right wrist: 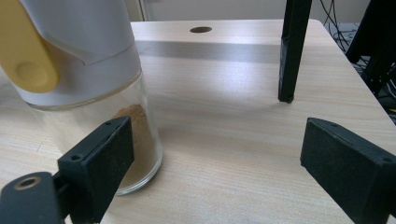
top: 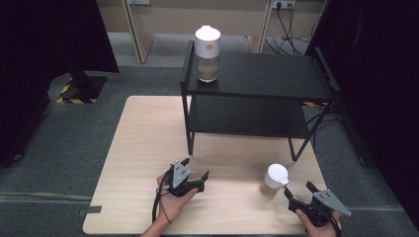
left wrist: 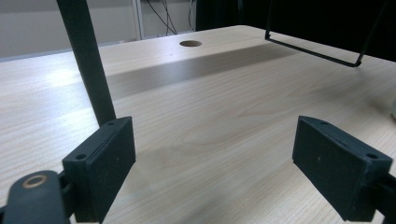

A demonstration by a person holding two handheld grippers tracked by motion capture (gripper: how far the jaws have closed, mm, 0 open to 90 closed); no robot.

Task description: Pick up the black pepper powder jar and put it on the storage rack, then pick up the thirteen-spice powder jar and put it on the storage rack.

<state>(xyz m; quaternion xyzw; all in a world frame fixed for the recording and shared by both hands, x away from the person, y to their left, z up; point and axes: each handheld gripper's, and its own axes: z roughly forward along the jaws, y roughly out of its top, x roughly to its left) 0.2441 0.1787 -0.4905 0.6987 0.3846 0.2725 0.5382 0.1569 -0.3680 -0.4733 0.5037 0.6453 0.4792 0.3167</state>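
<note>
Nearest the high camera, the person's two hands came in over the front edge of the light wooden table (top: 143, 143), each holding a black gripper. At the front right, the right gripper (top: 298, 191) sat with its jaws wide apart and gripping nothing, pointed toward a small glass jar (top: 273, 181) with a white lid that stood upright on the table just ahead of it and slightly to its left. Seen along the right gripper (right wrist: 215, 168), that jar (right wrist: 88, 88) stood just beyond the left jaw rather than squarely between the two, with brown powder in its base and a yellow tab on its lid. The left gripper (top: 196, 168), near the table's front middle, also had its jaws spread and empty, over bare wood; its own view (left wrist: 215, 168) faced a black shelf leg (left wrist: 88, 60). Farther back, a black two-tier shelf (top: 262, 79) stood on the table, bearing a second, taller white-topped jar (top: 207, 53) at the top tier's left end.
</note>
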